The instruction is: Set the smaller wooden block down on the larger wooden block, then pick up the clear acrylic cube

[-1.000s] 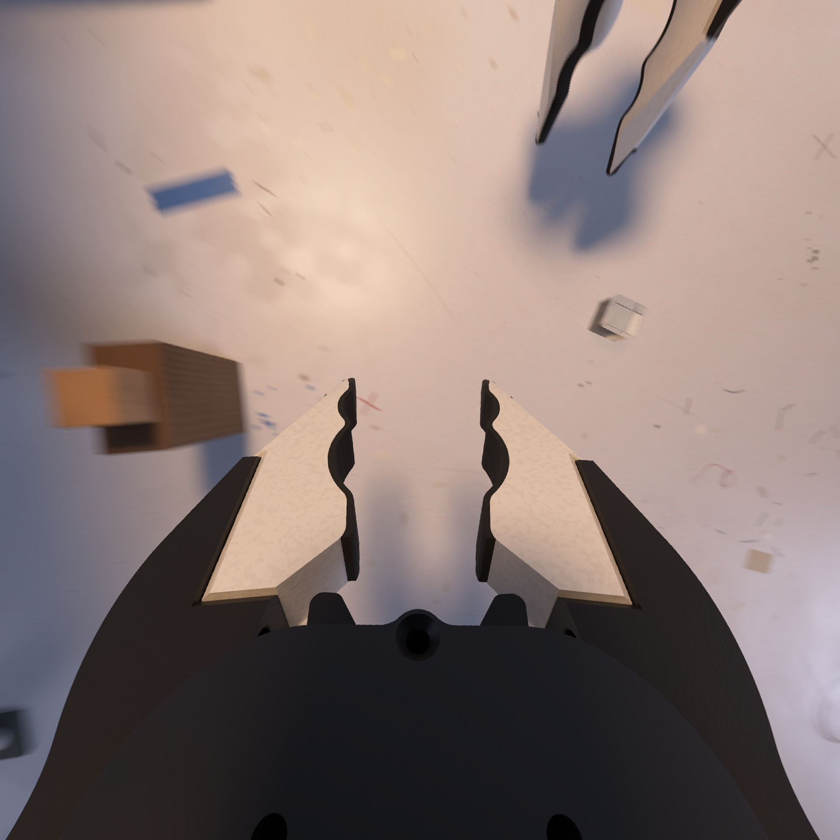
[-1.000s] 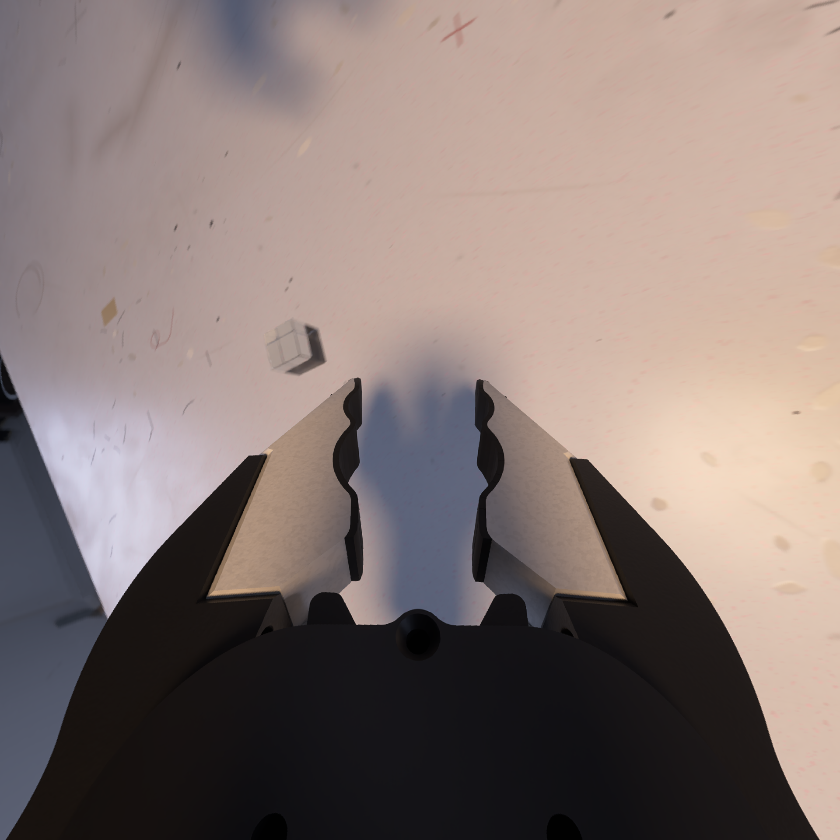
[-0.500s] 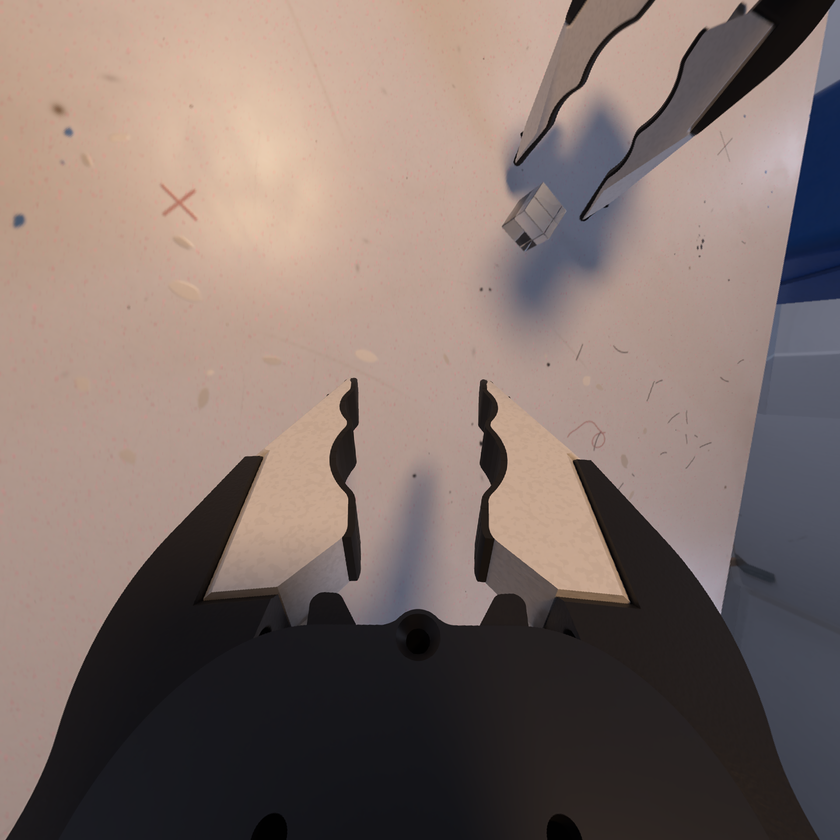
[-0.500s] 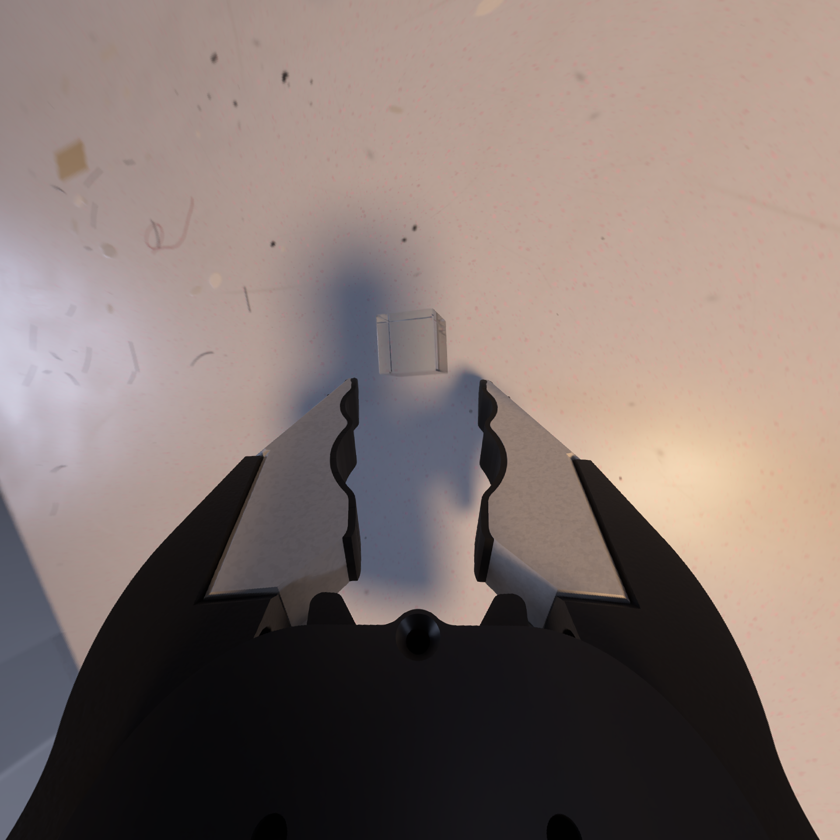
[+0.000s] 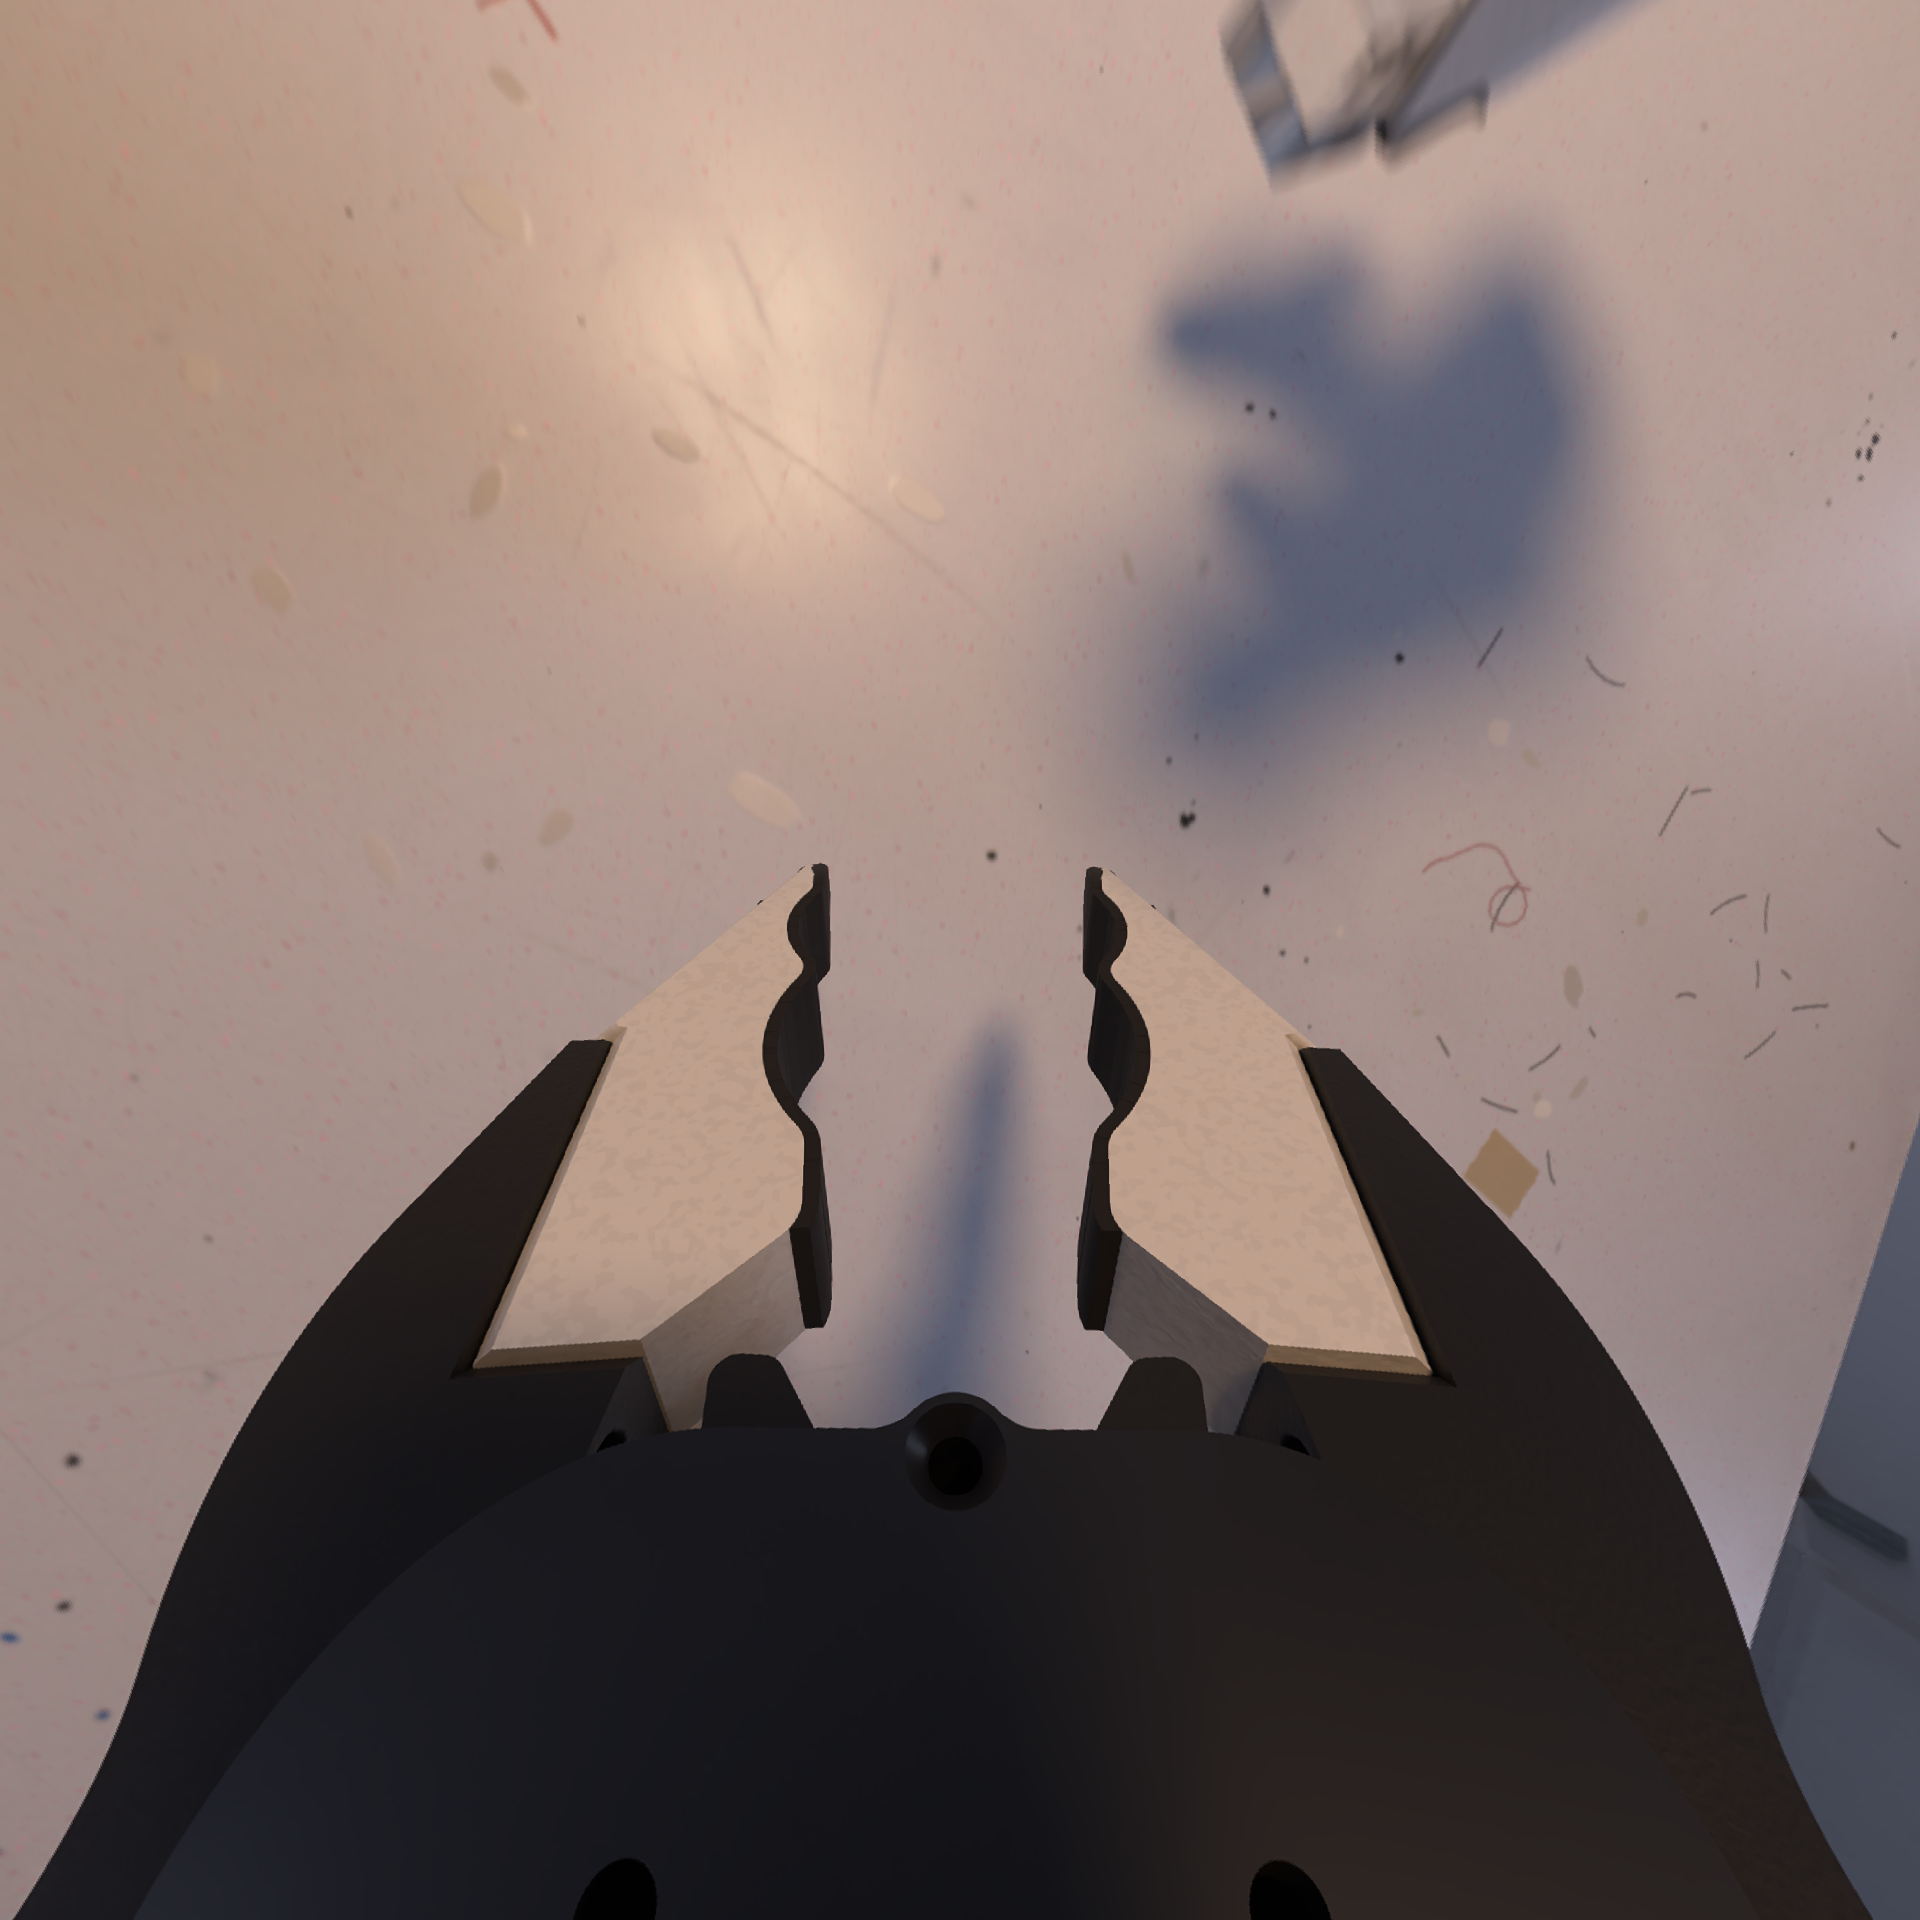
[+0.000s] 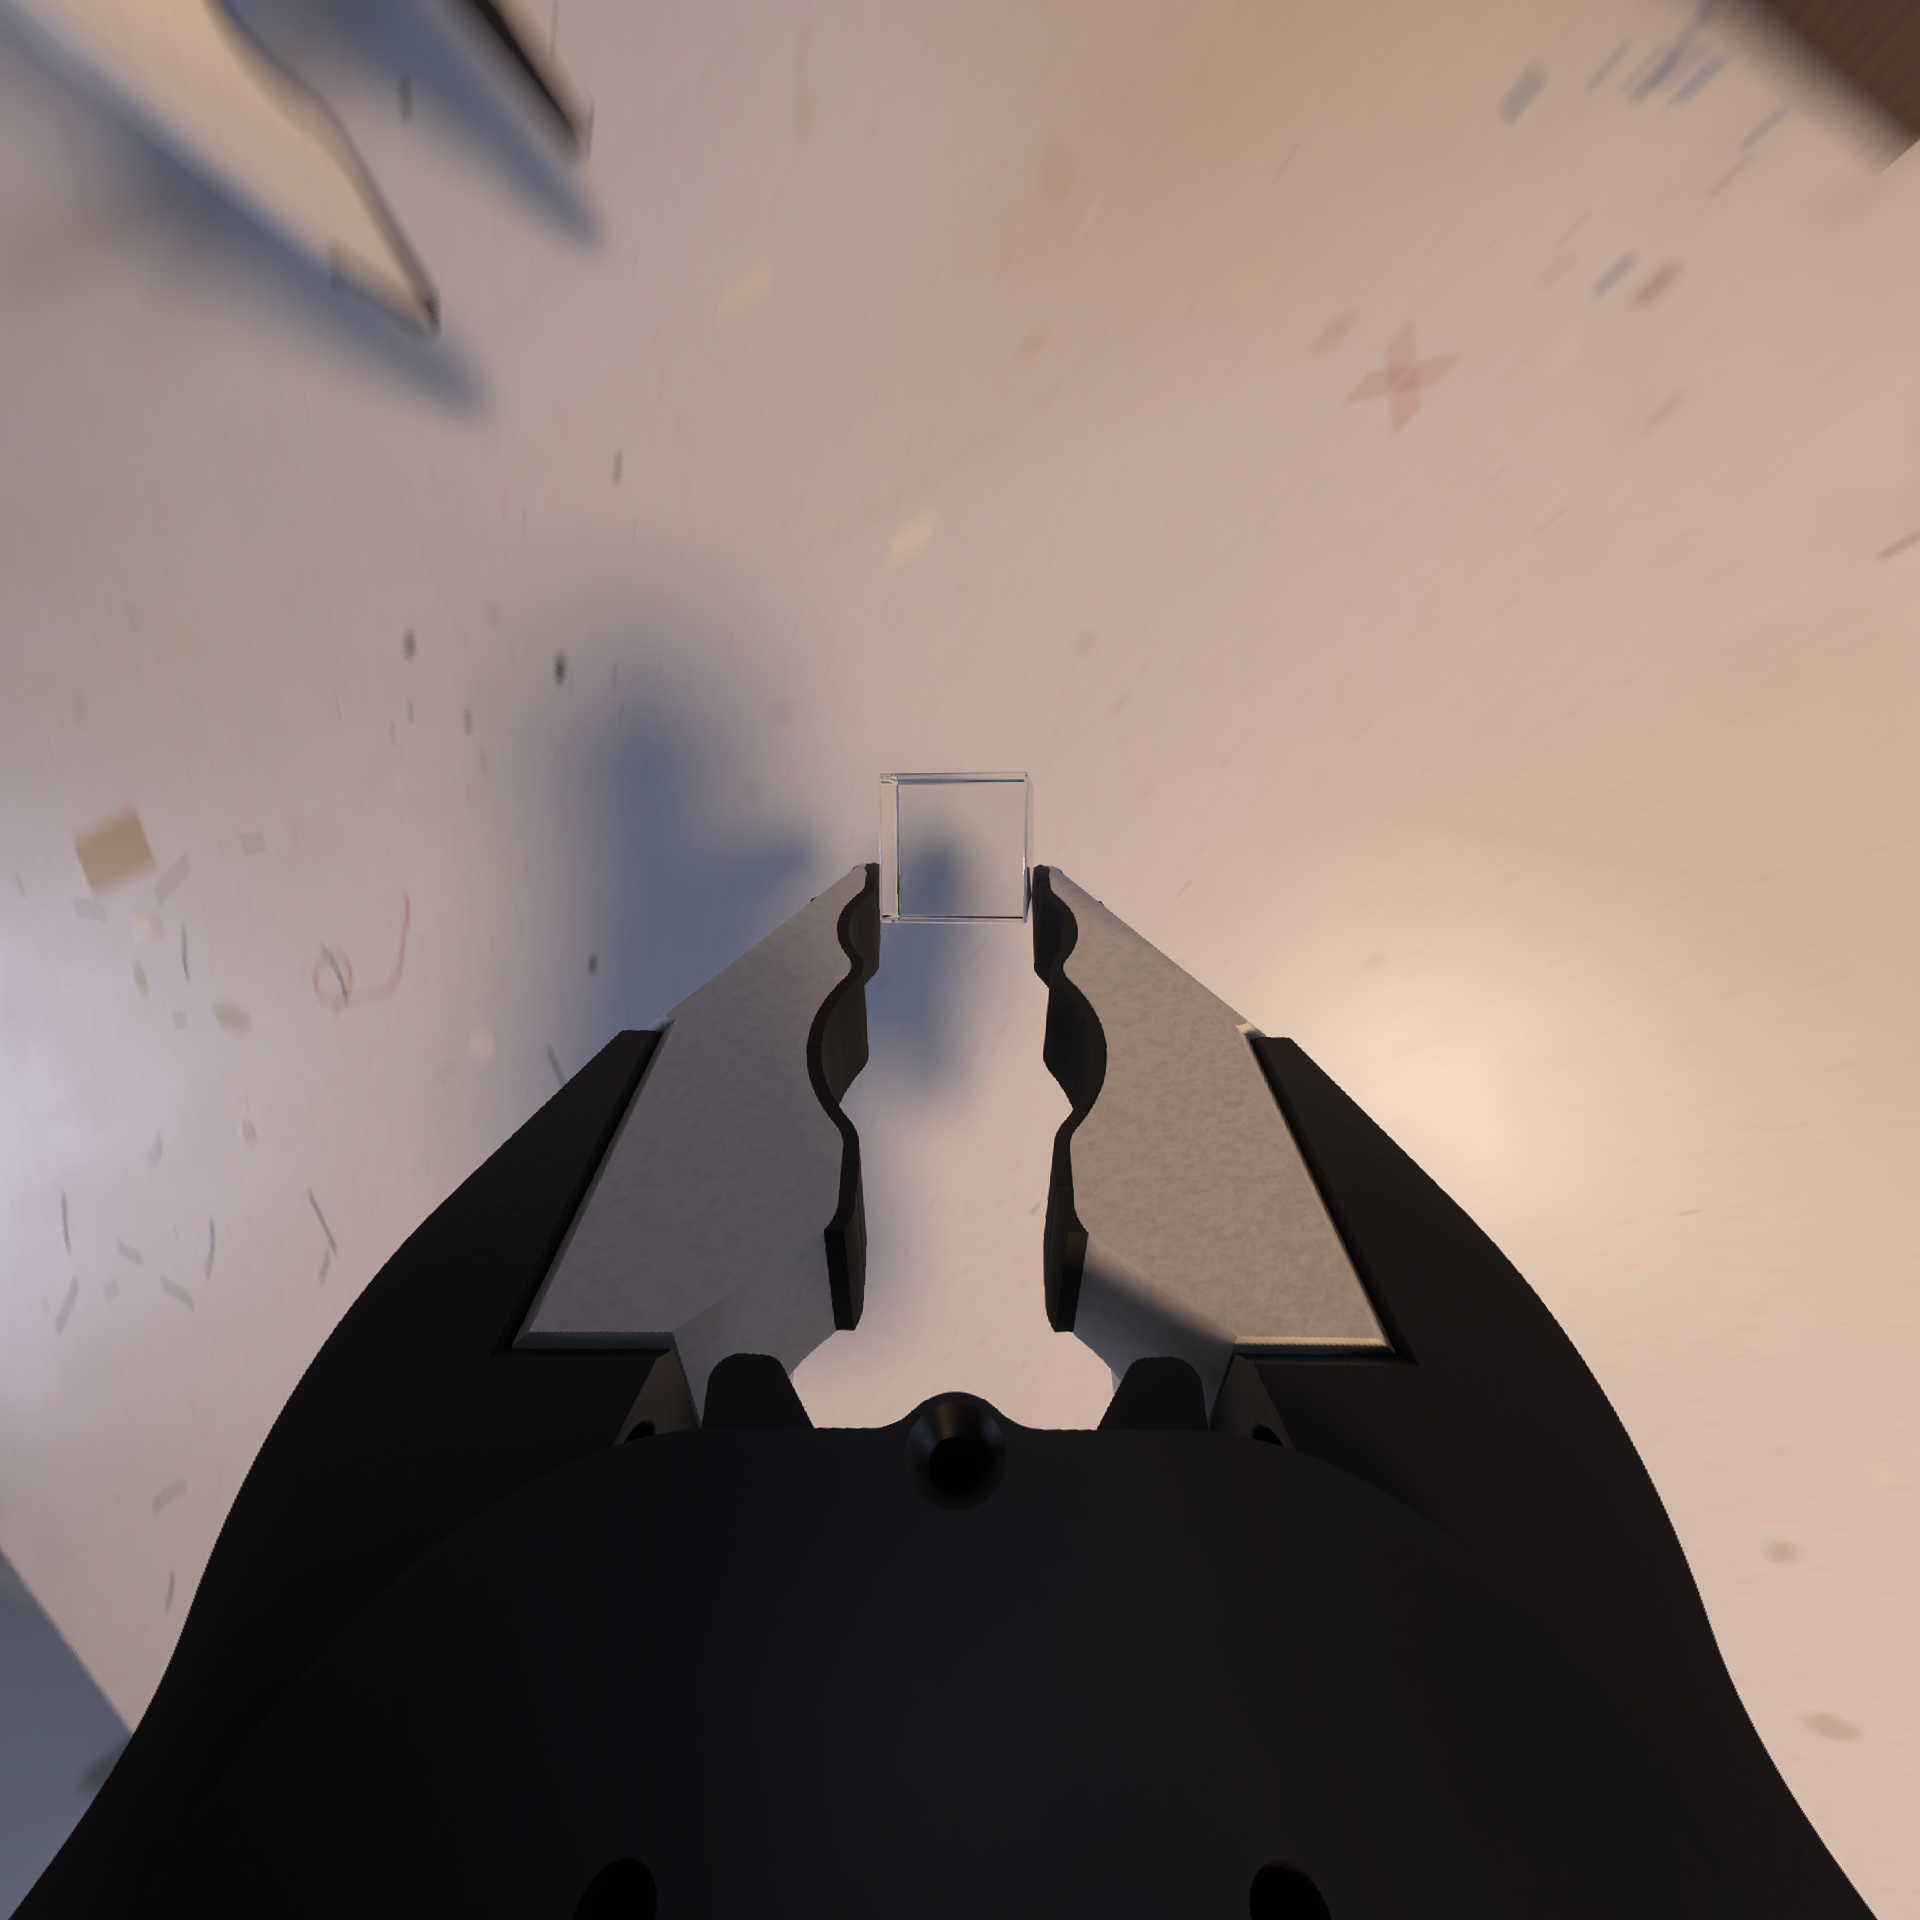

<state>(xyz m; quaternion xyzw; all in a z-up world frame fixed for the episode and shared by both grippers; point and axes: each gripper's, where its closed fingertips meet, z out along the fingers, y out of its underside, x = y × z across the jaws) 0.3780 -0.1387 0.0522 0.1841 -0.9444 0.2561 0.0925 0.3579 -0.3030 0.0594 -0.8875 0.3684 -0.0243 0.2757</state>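
Observation:
The clear acrylic cube (image 6: 956, 847) sits between the fingertips of my right gripper (image 6: 954, 871), which is shut on it and holds it above the pale table; its shadow lies apart on the surface. In the left wrist view the cube (image 5: 1309, 73) shows blurred at the top right, with the right gripper's fingers (image 5: 1455, 52) on it. My left gripper (image 5: 956, 873) is open and empty above bare table. A brown corner of a wooden block (image 6: 1829, 73) shows blurred at the top right of the right wrist view. The smaller block is out of view.
The pale table (image 5: 520, 623) is flecked with small marks and scraps. Its edge runs down the right of the left wrist view (image 5: 1860, 1299) and the lower left of the right wrist view (image 6: 42, 1621). The left gripper's fingers (image 6: 416, 229) show blurred at the upper left.
My right gripper has closed on the clear cube and raised it off the table. The left gripper has stayed open while its view shifted, so the cube now sits at its top edge.

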